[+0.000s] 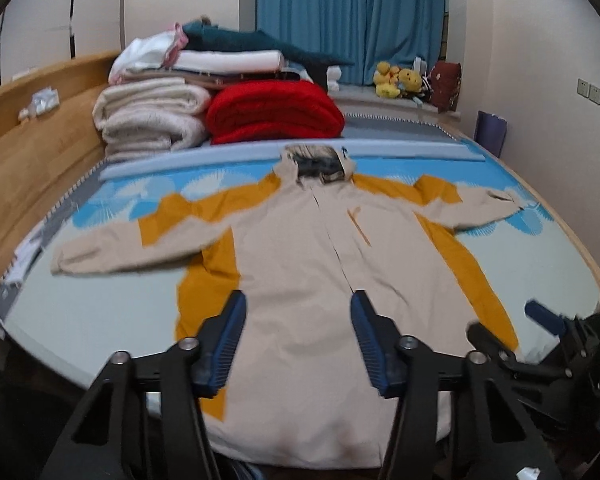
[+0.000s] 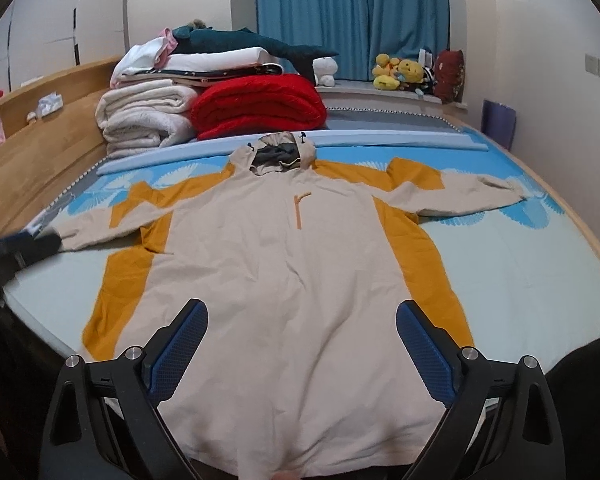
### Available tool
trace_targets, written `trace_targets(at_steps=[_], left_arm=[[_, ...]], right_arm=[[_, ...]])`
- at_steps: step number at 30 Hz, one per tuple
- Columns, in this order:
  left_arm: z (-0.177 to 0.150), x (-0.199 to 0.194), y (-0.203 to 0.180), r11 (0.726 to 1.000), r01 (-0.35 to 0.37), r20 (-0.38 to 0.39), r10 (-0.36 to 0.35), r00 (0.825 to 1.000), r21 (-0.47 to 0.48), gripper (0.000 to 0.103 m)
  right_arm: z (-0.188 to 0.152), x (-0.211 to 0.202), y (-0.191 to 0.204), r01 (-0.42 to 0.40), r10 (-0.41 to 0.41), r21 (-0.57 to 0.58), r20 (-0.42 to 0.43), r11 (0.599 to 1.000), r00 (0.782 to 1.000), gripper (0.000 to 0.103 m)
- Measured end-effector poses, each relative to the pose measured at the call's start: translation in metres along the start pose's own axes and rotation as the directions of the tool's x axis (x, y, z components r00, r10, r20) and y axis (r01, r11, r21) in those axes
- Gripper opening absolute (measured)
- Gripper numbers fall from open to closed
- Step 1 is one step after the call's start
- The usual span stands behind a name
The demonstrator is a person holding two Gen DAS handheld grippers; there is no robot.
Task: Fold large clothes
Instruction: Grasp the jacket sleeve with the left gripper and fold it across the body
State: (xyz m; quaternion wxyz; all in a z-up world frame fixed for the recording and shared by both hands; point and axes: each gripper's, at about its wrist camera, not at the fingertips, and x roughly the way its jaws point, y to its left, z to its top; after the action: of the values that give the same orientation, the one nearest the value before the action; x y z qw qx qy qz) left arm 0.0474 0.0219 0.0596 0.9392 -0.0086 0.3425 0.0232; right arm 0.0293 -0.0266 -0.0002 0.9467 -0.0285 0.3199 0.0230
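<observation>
A large beige hooded jacket (image 1: 300, 248) with mustard-yellow panels lies flat and face up on the bed (image 1: 100, 312), both sleeves spread out and its hood toward the far side. In the right wrist view the jacket (image 2: 284, 264) fills the middle. My left gripper (image 1: 298, 304) hovers over the lower left part of the jacket, its blue pads apart with nothing between them. My right gripper (image 2: 302, 308) stands wide open above the hem, holding nothing. It also shows at the right edge of the left wrist view as the right gripper (image 1: 508, 320).
Beyond the hood sit a folded red blanket (image 1: 272, 112), cream blankets (image 1: 148, 120) and a pile of white linens with a teal plush on top. A wooden bed frame (image 1: 32, 152) runs along the left. Yellow plush toys (image 2: 396, 72) line the window ledge below the blue curtain.
</observation>
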Motion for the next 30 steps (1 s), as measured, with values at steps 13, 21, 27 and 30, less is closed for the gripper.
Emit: trace_targets(at_steps=[13,21,27,30], left_arm=[[0.078,0.109,0.102,0.993,-0.009,-0.028,0.012,1.000,0.120,0.008],[0.085,0.201,0.213,0.987,-0.033,-0.153,0.009,0.988,-0.155,0.007],[0.073,0.248,0.268,0.958,-0.082,-0.221,0.020,0.975,-0.274,0.007],[0.061,0.269,0.290,0.942,-0.140,-0.284,0.050,0.958,-0.305,0.007]], right_arm=[[0.043,0.011,-0.034,-0.011,0.009,0.063,0.025,0.998,1.000,0.062],[0.125,0.065,-0.053,-0.081,0.074,0.118,0.062,0.990,0.995,0.032],[0.183,0.139,-0.043,-0.135,0.136,0.074,-0.006,0.988,0.991,0.027],[0.208,0.176,-0.034,-0.196,0.202,0.067,-0.084,0.978,0.976,0.040]])
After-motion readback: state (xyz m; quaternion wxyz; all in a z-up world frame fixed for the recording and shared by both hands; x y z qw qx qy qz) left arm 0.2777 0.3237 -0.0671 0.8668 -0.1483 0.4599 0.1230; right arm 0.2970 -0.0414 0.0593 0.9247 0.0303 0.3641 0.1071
